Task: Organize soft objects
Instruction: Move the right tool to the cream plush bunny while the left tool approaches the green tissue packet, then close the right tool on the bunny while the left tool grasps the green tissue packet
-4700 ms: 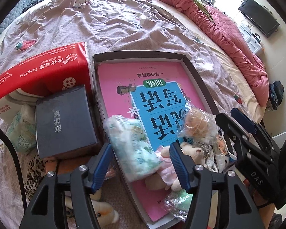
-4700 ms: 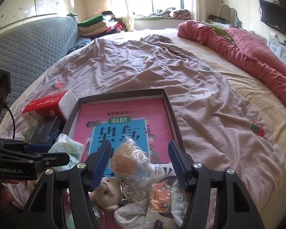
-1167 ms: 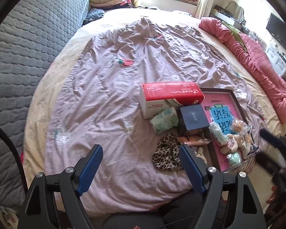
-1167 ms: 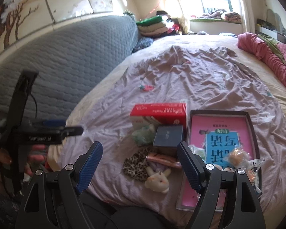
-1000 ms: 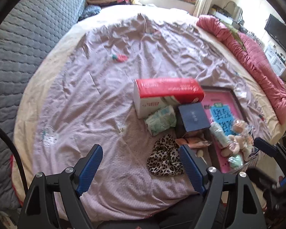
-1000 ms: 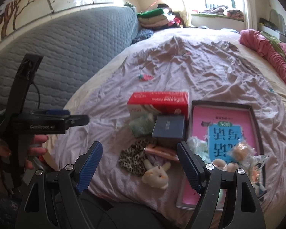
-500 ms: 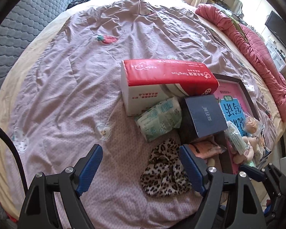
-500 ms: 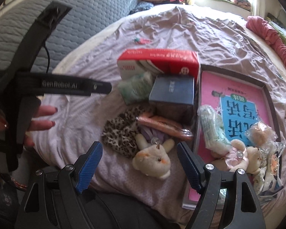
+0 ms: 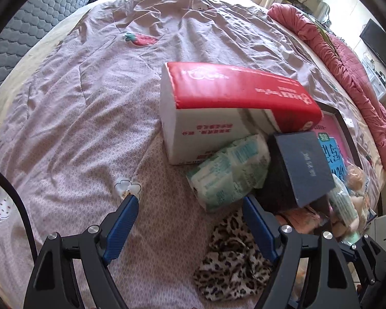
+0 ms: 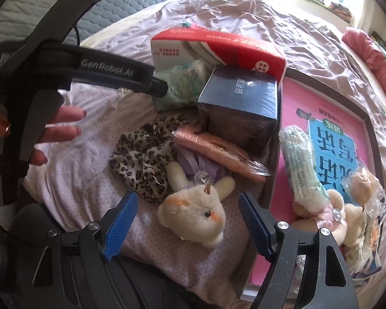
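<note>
My right gripper [image 10: 186,207] is open and empty, just above a cream plush rabbit [image 10: 193,212] lying on the bed. A leopard-print cloth [image 10: 144,152] and a peach packet [image 10: 218,152] lie beyond it. My left gripper [image 9: 189,212] is open and empty, near a green tissue pack [image 9: 229,172] and the leopard-print cloth [image 9: 231,257]. It also shows in the right wrist view [image 10: 159,87] at the left. A tray [image 10: 324,92] with a pink book holds a wrapped roll [image 10: 302,164], a small plush [image 10: 334,213] and bagged toys [image 10: 364,182].
A red and white tissue box [image 9: 231,108] and a dark blue box [image 9: 303,170] stand between the loose items and the tray. The mauve bedsheet [image 9: 77,116] spreads left. A pink quilt [image 9: 347,61] lies at the far right. A grey headboard [image 9: 20,23] is at the far left.
Both grippers have come down closer to the pile. The right one now hovers over the plush rabbit; the left one has neared the tissue pack. Both stay open.
</note>
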